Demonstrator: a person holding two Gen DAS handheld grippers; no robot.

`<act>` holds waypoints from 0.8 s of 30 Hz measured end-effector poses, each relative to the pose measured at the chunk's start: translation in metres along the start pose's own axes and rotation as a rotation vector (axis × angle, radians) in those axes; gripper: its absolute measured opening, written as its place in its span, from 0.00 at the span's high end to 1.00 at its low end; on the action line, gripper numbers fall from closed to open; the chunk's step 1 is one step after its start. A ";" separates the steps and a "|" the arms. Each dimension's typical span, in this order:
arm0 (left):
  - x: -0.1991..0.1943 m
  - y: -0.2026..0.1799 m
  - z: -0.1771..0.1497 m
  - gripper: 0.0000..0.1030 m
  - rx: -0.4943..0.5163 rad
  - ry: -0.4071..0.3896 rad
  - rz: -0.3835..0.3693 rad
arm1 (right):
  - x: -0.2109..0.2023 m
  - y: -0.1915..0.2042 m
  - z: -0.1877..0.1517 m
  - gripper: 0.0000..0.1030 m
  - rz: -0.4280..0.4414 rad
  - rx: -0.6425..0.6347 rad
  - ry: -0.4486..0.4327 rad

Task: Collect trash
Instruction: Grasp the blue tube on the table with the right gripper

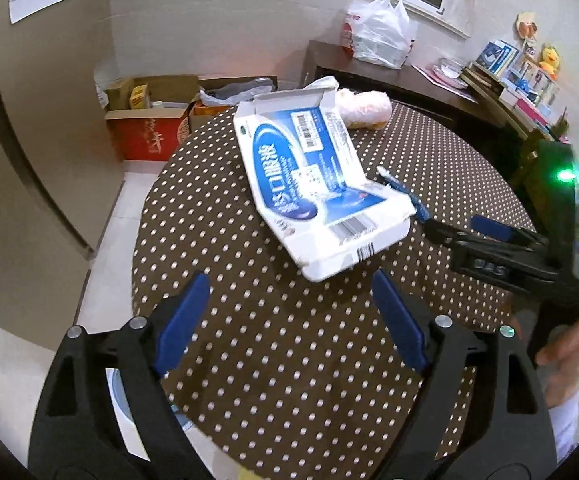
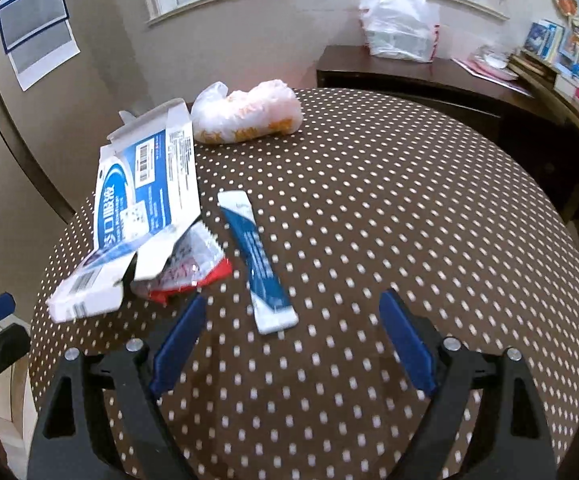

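Note:
A flattened blue and white carton [image 1: 313, 184] [image 2: 137, 208] lies on the round dotted table [image 1: 273, 360] [image 2: 409, 220]. A red and white wrapper [image 2: 193, 268] sticks out from under it. A blue and white sachet [image 2: 259, 262] lies to the right of the carton, its tip showing in the left wrist view [image 1: 399, 188]. A crumpled plastic bag [image 2: 249, 114] [image 1: 363, 110] lies at the far edge. My left gripper [image 1: 289, 320] is open, just short of the carton. My right gripper [image 2: 293, 336] is open, with the sachet's near end between its fingers; it also shows in the left wrist view [image 1: 455, 230].
A dark sideboard [image 2: 429, 76] behind the table carries a white plastic bag [image 2: 401, 24], books and toys. Cardboard boxes [image 1: 149, 120] stand on the floor at the table's far left. A wall runs close on the left.

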State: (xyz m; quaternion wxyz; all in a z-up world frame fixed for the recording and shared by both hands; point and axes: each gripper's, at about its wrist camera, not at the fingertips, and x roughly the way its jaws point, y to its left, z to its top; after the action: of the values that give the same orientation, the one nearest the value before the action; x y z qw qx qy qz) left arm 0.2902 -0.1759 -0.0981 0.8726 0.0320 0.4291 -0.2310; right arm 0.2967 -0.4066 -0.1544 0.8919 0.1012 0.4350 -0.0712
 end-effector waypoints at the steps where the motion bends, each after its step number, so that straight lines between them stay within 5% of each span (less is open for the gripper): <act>1: 0.002 0.000 0.003 0.19 -0.002 -0.002 -0.004 | 0.004 0.001 0.003 0.16 -0.001 -0.009 0.003; 3: 0.005 0.000 0.010 0.17 -0.007 -0.010 -0.014 | 0.015 0.005 0.010 0.17 -0.016 -0.036 0.013; 6: 0.011 0.000 0.019 0.16 -0.010 -0.014 -0.023 | 0.025 0.010 0.018 0.33 -0.054 -0.083 -0.005; 8: 0.017 0.000 0.025 0.15 -0.013 -0.010 -0.035 | 0.026 0.008 0.022 0.72 -0.041 -0.079 -0.020; 10: 0.024 0.001 0.030 0.15 -0.020 0.002 -0.036 | 0.026 0.001 0.024 0.89 -0.013 -0.045 -0.008; 19: 0.059 0.020 0.057 0.14 -0.060 0.021 -0.067 | -0.006 -0.033 0.020 0.90 0.064 0.075 -0.064; 24: 0.087 0.031 0.080 0.14 -0.097 0.043 -0.166 | -0.010 -0.049 0.037 0.90 0.024 0.084 -0.087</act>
State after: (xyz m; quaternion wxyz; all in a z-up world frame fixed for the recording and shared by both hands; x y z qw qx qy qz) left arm 0.4079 -0.2016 -0.1183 0.8416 -0.0411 0.4595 -0.2808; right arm 0.3081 -0.4627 -0.1299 0.9058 0.1406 0.3911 -0.0829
